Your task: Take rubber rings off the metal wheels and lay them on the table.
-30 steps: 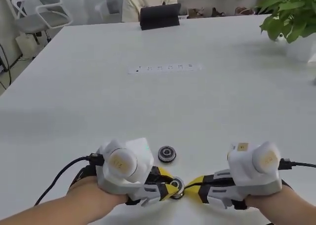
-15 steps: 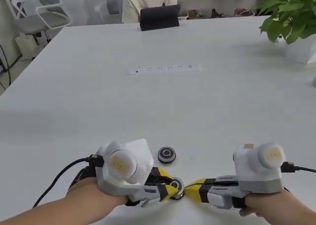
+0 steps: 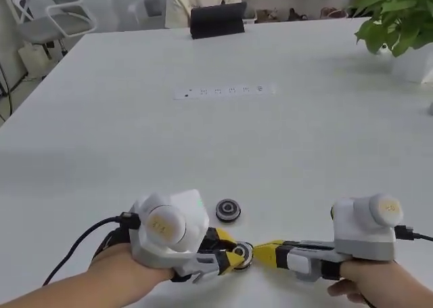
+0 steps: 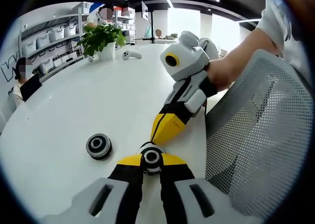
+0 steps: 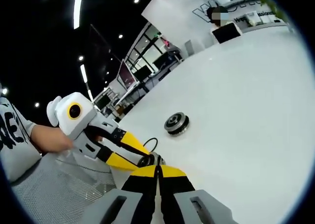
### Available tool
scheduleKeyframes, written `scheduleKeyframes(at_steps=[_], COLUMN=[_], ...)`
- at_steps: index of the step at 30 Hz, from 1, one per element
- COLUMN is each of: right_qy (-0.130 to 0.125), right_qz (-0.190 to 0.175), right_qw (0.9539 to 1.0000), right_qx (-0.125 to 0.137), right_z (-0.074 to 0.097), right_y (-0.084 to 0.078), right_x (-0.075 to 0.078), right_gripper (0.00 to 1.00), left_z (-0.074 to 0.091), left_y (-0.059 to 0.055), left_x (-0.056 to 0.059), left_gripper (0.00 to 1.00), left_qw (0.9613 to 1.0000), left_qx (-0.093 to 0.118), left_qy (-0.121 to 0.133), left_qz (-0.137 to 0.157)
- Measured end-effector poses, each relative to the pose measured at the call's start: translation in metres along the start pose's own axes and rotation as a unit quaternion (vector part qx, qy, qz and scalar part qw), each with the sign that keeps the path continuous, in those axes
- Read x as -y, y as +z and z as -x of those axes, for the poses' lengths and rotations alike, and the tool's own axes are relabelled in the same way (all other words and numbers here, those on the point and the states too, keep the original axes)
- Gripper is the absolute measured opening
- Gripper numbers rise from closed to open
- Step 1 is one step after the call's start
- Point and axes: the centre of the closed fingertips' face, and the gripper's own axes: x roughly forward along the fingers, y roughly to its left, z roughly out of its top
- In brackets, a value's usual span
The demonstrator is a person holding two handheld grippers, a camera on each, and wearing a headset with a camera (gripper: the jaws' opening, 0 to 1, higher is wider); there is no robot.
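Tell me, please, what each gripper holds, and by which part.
Left gripper: a metal wheel, clamped across its rim. Right gripper: shut at that wheel's edge; hold cannot be told.

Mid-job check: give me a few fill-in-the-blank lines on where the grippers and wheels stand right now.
1. The left gripper is shut on a metal ____.
2. The right gripper's jaws are ____, their tip at the held wheel.
3. Loose on the table lies ____ other wheel, apart from both grippers.
4. In the head view, the potted plant stands at the table's far ____ corner.
Missing words: wheel; shut; one; right.
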Motion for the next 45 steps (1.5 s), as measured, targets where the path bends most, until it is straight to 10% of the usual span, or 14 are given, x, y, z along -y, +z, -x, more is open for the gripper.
scheduleKeyframes(at_steps=[32,35,36,37,45], right_qy=[0.024,0.047,0.106,0.059,0.055], right_qz=[0.021,0.024,0.005,0.015,0.020], right_qw=[0.9995,0.9986,0.9943,0.9981,0.9982], right_qx=[0.002,0.004,0.012,0.007,0.012], right_z=[-0.005,-0.009,-0.008,-0.009,-0.008], right_y=[0.004,0.006,0.009,0.010,0.010], right_x=[-0.021,-0.031,-0.055,-0.040,-0.035], right_gripper=[0.00,0.00,0.00,0.00,0.00], left_z=[0.000,0.000,0.000,0.000,-0.001], left_y=[0.000,0.000,-0.001,-0.001,-0.001], left_x=[0.000,0.000,0.000,0.000,-0.001], left_gripper=[0.07,0.07,0.07,0.07,0.07], left_qw=[1.0000,1.0000,1.0000,1.0000,1.0000], left_qx=[-0.001,0.000,-0.001,-0.002,0.000], left_qy=[0.004,0.004,0.003,0.004,0.005], left_qz=[0.003,0.003,0.002,0.003,0.004])
